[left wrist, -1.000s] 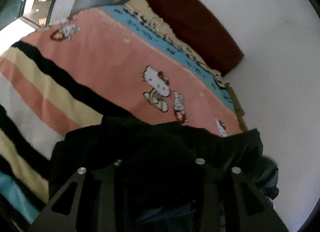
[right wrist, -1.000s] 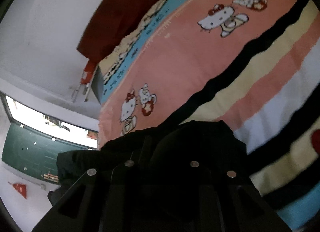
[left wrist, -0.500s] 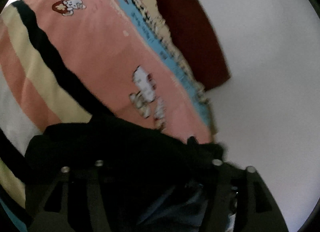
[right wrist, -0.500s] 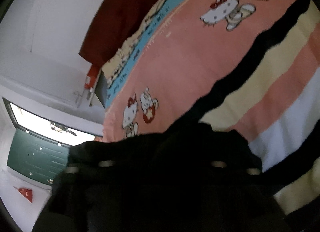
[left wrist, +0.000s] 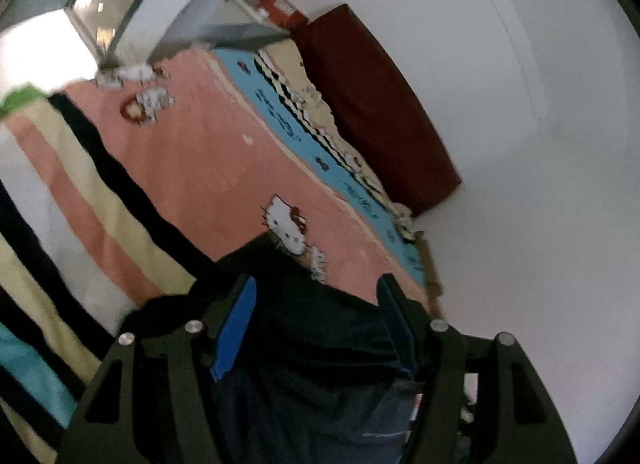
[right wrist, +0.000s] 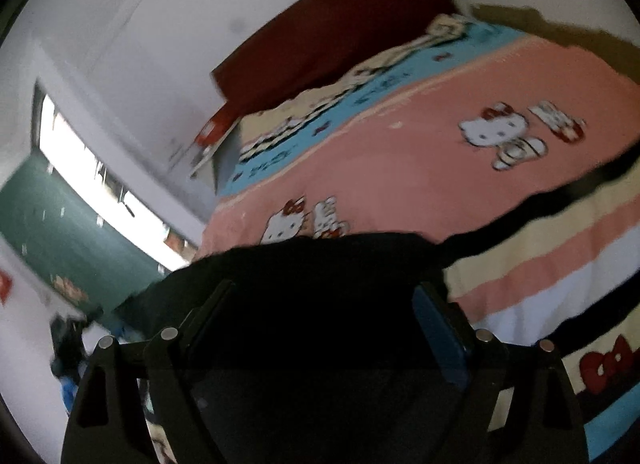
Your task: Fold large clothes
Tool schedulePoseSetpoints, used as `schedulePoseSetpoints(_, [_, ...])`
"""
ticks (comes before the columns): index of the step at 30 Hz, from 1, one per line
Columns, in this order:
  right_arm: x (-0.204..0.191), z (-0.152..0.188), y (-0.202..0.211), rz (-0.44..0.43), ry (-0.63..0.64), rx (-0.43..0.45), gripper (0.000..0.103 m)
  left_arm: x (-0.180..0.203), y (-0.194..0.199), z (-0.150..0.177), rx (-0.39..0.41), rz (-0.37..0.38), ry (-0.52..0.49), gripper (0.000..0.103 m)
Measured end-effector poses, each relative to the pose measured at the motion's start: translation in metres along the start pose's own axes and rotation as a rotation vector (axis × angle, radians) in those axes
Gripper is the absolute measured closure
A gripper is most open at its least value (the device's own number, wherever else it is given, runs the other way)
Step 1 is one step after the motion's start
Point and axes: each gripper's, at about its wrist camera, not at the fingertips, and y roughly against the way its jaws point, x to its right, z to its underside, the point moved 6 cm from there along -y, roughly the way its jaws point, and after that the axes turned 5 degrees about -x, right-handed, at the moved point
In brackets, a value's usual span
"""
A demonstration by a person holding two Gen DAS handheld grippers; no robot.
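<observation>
The black garment (left wrist: 320, 340) lay bunched at the near edge of the bed (left wrist: 208, 167), on its pink cartoon-cat blanket. The left claw (left wrist: 316, 284) stood open above it, blue pads clear of the cloth. The right claw (right wrist: 324, 292) had just been widening and gaped too, the dark fabric (right wrist: 320, 276) below, ungripped.

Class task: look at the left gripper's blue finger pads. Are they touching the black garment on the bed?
Cannot tell. In the left wrist view the blue pads stand wide with the black garment showing between them, but dark cloth and blur hide any contact or gap.
</observation>
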Motion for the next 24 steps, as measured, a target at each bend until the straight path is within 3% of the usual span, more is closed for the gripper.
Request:
schedulePoseSetpoints(4, [-0.031,0.012,-0.009,0.029,0.122,-0.031,0.016,0.029,-0.009,0.016,-0.048,-0.07,-0.135,0.042])
schedulePoseSetpoints(7, [-0.05,0.022,-0.027,0.027,0.179,-0.069,0.018,0.057,-0.041,0.044,-0.14,-0.12,-0.268,0.042])
schedulePoseSetpoints(13, [-0.073,0.032,-0.071,0.058,0.258,-0.14,0.02,0.097,-0.132,0.102,-0.324,-0.184,-0.483,0.042])
schedulePoseSetpoints(16, [-0.077,0.026,-0.096,0.091,0.294,-0.172,0.02,0.108,-0.173,0.109,-0.333,-0.292,-0.599,0.042])
schedulePoseSetpoints(20, [-0.063,0.007,-0.129,0.178,0.319,-0.203,0.02,0.096,-0.221,0.095,-0.372,-0.411,-0.607,0.04])
schedulePoseSetpoints(24, [-0.045,-0.001,-0.16,0.231,0.34,-0.251,0.019,0.072,-0.257,0.085,-0.403,-0.478,-0.572,0.03])
